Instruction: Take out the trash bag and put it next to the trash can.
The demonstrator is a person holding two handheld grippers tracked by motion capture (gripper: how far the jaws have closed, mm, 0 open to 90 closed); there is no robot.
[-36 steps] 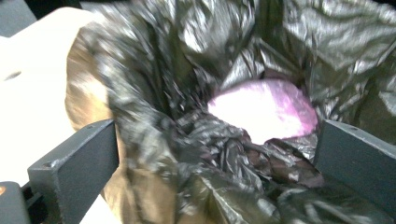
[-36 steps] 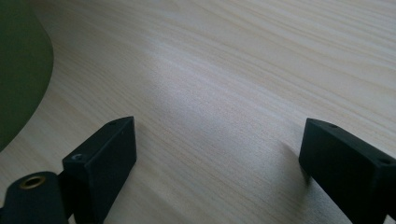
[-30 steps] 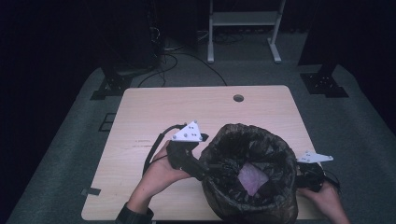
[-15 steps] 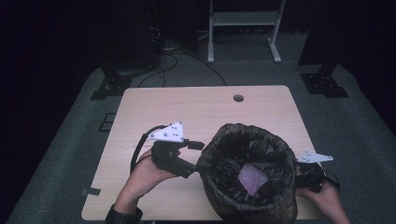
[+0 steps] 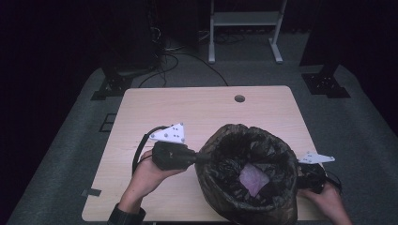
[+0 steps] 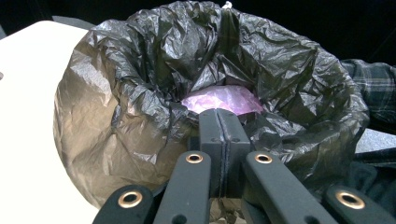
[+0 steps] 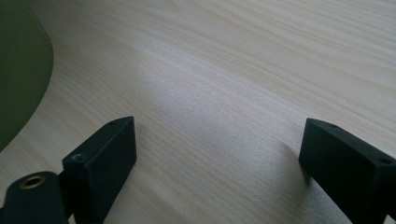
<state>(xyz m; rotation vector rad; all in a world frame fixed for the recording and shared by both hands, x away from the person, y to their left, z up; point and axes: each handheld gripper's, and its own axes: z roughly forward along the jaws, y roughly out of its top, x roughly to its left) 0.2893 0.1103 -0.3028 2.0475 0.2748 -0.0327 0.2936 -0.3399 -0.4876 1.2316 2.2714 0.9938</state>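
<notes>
Left gripper (image 5: 202, 158): your jaws have just been closing and now sit pressed together on the near rim of the black bin bag (image 5: 277, 161), a fold of the plastic caught between them in the left gripper view. Bag: stands open-mouthed on the front right part of the wooden table (image 5: 197, 108), with a pink plastic piece (image 5: 254, 178) lying inside at the bottom. Right gripper (image 7: 217, 154): your jaws stand spread wide over bare tabletop just beside the bag's right side, nothing between them.
</notes>
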